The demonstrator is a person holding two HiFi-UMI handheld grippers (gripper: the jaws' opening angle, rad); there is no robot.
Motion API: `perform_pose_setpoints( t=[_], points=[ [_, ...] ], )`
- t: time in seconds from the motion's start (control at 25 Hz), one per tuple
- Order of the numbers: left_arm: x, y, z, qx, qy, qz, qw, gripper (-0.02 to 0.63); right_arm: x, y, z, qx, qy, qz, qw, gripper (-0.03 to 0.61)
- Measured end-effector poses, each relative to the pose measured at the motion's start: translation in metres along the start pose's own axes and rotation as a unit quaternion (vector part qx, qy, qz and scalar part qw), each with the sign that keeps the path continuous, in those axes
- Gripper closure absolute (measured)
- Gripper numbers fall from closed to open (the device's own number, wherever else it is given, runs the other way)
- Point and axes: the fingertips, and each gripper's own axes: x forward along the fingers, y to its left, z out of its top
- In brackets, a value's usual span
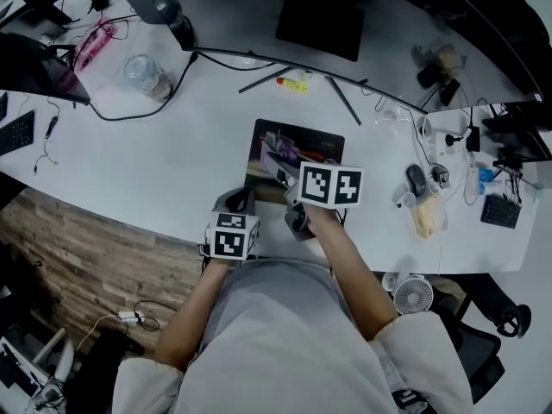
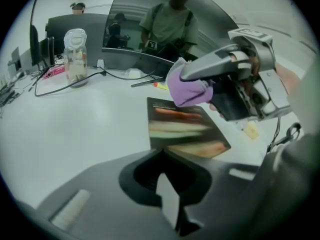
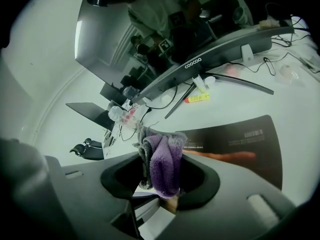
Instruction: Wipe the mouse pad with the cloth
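White counter (image 1: 172, 153) lies under everything. Closest, the left tool (image 2: 161, 184) is pressed together with nothing in it, by the near edge of the pad (image 2: 182, 129). Next, the right tool (image 3: 160, 176) pinches the purple cloth (image 2: 186, 90) over the pad. I think it should press the cloth flat and rub in long lines to the far edge, while the left tool holds the pad down.

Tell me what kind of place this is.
Most likely an office workstation: a long white desk carries a curved monitor, a keyboard and a mouse pad.
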Motion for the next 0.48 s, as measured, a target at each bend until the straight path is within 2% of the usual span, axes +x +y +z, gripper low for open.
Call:
perform_pose_setpoints(
  t=[0.48],
  points=[
    [0.005, 0.006, -0.003, -0.019, 0.001, -0.014, 0.9997, 0.614, 0.051, -0.025, 0.021, 0.026, 0.020, -0.016, 0.999, 0.394]
  ],
)
